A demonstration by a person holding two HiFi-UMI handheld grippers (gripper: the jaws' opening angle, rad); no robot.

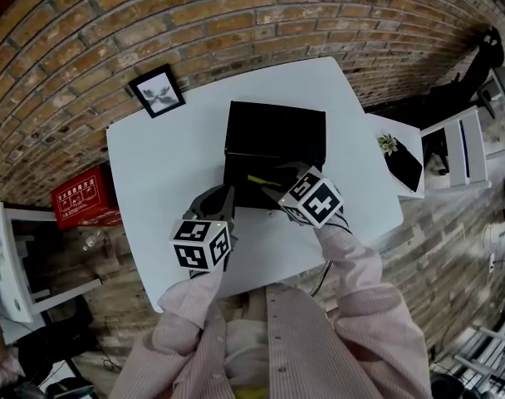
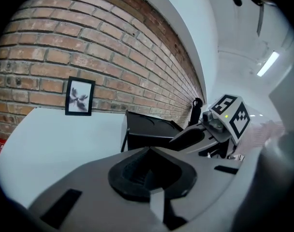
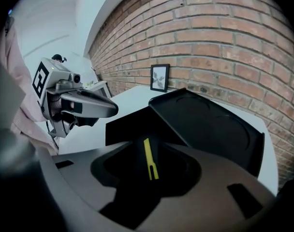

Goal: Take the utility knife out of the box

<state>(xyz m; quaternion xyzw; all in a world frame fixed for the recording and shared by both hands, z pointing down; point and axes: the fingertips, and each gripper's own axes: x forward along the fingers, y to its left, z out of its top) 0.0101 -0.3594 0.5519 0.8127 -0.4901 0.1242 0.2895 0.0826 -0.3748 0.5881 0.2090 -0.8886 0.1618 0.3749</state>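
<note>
**Utility knife** [image 3: 150, 161]: 1, black body with a yellow strip. It lies inside the box [image 1: 236, 165] and is not yet lifted clear.

**Right gripper** [image 1: 279, 187]: jaws clamped on the knife's near end. It reaches in over the box's near wall, presumably to draw the knife out lengthwise.

**Box:** 1, black, lid [image 1: 276, 127] thrown back. It sits mid-table [image 1: 153, 165], toward the far edge.

**Left gripper** [image 1: 228, 193]: jaws together, empty. It waits by the box's near-left corner, likely to steady the box.

**Views:** only the right gripper view shows the grip. The head view places the knife within the box walls.

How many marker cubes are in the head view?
2. One marker cube sits on the left claw, above the white table's near side; the other on the right claw, at the black box. None looks hidden.
</note>
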